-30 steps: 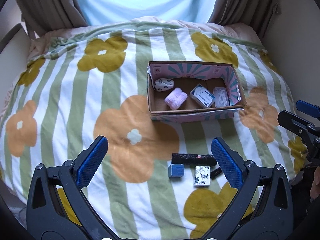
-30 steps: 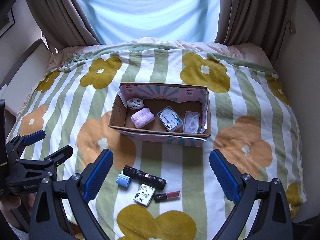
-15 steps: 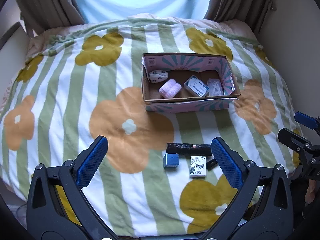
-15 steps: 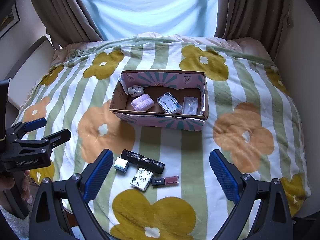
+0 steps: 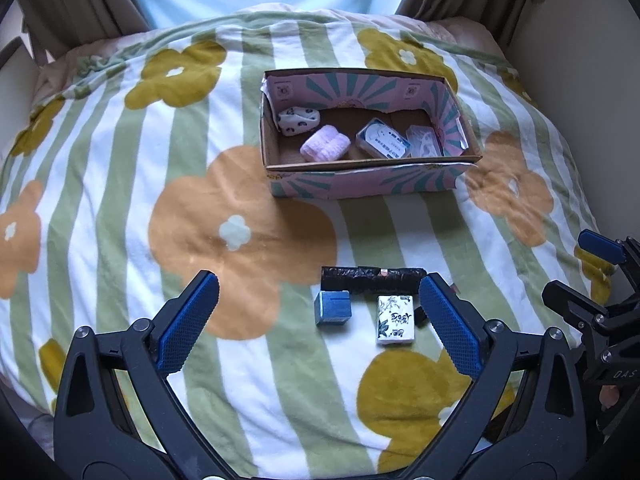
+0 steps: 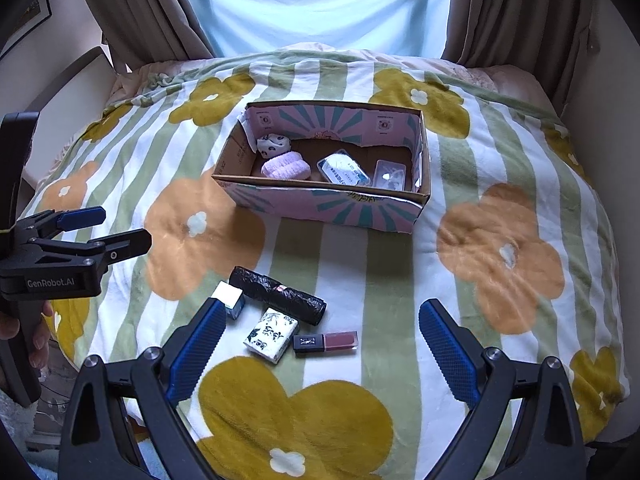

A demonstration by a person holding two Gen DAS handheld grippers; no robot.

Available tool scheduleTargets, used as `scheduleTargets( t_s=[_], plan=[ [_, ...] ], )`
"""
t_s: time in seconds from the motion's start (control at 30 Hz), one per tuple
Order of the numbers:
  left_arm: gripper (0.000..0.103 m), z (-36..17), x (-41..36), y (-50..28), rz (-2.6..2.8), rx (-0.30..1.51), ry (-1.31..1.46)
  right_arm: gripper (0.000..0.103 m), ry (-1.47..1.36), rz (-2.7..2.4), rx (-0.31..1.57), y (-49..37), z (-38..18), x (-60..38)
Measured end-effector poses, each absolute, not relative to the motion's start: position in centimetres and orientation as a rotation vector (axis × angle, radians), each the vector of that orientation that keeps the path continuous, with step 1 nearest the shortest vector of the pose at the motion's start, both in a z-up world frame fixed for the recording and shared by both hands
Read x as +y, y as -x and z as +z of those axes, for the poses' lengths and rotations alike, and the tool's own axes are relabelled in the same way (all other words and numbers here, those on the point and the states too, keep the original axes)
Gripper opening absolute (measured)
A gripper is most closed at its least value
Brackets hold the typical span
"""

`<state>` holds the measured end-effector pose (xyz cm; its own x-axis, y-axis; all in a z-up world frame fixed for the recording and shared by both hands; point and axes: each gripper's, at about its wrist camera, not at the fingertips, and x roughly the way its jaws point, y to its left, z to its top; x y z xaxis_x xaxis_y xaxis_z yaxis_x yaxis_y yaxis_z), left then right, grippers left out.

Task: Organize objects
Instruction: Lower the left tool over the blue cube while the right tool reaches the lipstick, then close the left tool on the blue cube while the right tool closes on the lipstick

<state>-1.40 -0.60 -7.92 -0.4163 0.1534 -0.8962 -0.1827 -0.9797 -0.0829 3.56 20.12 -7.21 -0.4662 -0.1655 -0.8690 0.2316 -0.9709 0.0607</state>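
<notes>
Left gripper [image 5: 316,324]: blue-padded jaws spread wide, nothing between them, hovering above the near edge of the bed. Right gripper [image 6: 320,344]: likewise spread and empty, hovering beside it.

Just ahead of both, four loose items cluster on the flower-print striped blanket [image 6: 500,256]:
- black crinkled plastic roll [image 6: 278,289], lying flat; in the left view its long axis runs left to right, in the right view it slants from far left to near right.
- small blue cube-shaped box [image 5: 332,307], just beside the roll's left end.
- white packet with dark floral print [image 6: 272,334], near side of the roll, long axis pointing roughly away from the grippers.
- lip-gloss tube with black cap and dark pink body [image 6: 325,342], lying left to right, cap end toward the packet, close beside it.

Farther off, well apart from the cluster: open pink-and-teal patterned cardboard box [image 6: 332,206], already holding a spotted white bundle, a lilac knitted roll and two clear plastic cases.

Risks, as judged: items sit close together, so closing on one may nudge a neighbour. Soft bedding may give under the pads. The roll and the tube could turn away if pinched off-centre or along their length rather than across.
</notes>
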Motion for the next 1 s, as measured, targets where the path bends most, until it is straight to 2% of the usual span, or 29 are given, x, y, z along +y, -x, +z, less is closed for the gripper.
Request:
scheduleTargets(
  t_s=[0.47, 0.53, 0.57, 0.83, 0.87, 0.93, 1.0],
  plan=[
    [0.090, -21.2, 1.5, 2.0, 2.341, 0.112, 1.638, 0.096, -1.564, -2.405, 0.171, -3.8, -20.4, 19.8],
    [0.081, -23.0, 1.8, 2.3, 2.317, 0.115, 1.657, 0.096, -1.588, -2.394, 0.178, -3.7, -22.2, 19.8],
    [0.081, -23.8, 1.8, 2.4, 2.305, 0.113, 1.667, 0.096, -1.597, -2.393, 0.181, -3.7, -22.9, 19.8],
    [0.079, -27.1, 2.0, 3.1, 2.285, 0.090, 1.664, 0.096, -1.624, -2.364, 0.151, -2.5, -26.1, 19.8],
    [0.078, -27.3, 2.2, 3.2, 2.283, 0.088, 1.662, 0.096, -1.630, -2.360, 0.150, -2.4, -26.3, 19.7],
    [0.066, -27.7, 2.3, 3.4, 2.276, 0.083, 1.668, 0.096, -1.639, -2.362, 0.147, -2.2, -26.7, 19.5],
    [0.062, -28.0, 2.4, 3.6, 2.265, 0.077, 1.677, 0.096, -1.644, -2.366, 0.145, -2.0, -26.9, 19.5]
  ],
)
